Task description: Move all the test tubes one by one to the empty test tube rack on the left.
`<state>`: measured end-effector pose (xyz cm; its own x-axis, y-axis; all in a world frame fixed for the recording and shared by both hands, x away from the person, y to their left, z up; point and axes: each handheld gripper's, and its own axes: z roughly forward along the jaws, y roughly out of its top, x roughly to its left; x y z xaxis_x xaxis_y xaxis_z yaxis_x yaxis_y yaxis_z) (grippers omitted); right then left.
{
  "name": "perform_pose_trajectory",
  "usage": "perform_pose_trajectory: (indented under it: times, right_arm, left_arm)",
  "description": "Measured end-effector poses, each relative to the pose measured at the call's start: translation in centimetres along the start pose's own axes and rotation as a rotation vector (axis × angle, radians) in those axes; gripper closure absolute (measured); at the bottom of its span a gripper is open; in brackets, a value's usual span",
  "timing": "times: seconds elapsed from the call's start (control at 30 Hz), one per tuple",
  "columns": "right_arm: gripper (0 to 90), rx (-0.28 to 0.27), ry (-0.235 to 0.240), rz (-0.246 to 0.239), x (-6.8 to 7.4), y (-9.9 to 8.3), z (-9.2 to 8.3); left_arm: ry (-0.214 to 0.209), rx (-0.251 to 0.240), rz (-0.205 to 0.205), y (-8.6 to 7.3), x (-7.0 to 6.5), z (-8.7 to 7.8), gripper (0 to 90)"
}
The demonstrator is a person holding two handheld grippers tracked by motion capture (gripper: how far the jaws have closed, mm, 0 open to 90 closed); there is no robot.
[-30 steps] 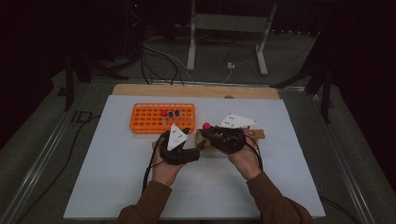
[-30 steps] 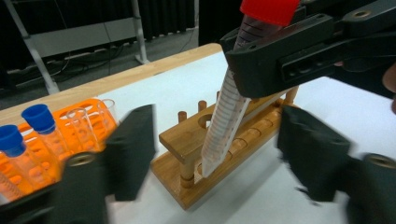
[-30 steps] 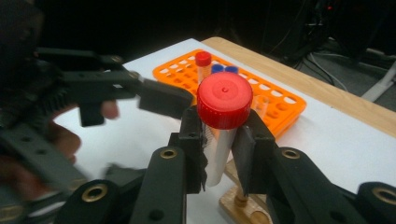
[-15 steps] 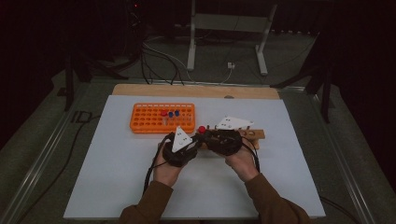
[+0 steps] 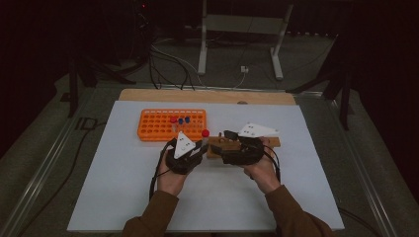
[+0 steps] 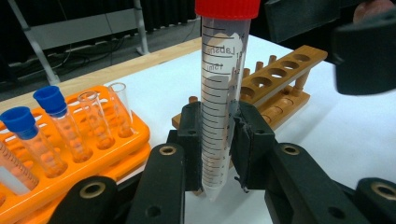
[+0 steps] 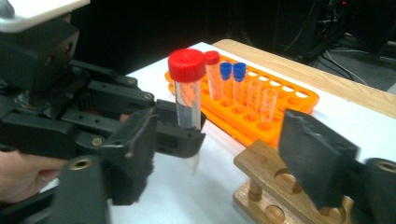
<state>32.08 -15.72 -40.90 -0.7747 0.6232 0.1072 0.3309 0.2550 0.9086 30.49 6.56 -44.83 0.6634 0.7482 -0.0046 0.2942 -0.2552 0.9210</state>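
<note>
At the lower centre of the high view, two hands meet over the white tabletop [image 5: 123,197]. The left claw [image 6: 219,140] clamps a red-capped tube [image 6: 223,93] upright by its lower part, cap clear above, apparently so it can be lowered tip-first into a hole. The right claw [image 7: 224,154], just right of it, has just been opening; its jaws stand wide with nothing between them, as after a handover. Just beyond lies the wooden rack [image 5: 257,143], and farther up-left the orange rack [image 5: 158,126] with blue-capped tubes [image 5: 184,120].
</note>
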Motion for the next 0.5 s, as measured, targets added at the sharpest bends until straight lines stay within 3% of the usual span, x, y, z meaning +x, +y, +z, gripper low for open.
perform_pose_trajectory:
  times: [0.3,0.5]
  right_arm:
    - [4.0,-0.023,-0.064,-0.004,0.1,-0.8,-0.8]
    - [0.6,-0.045,-0.079,0.002,-0.1,-1.7,-1.6]
  left_arm:
    - [0.008,-0.018,-0.021,0.1,0.6,-0.7,75.8]
    - [0.015,-0.028,-0.03,0.2,1.0,-1.2,75.8]
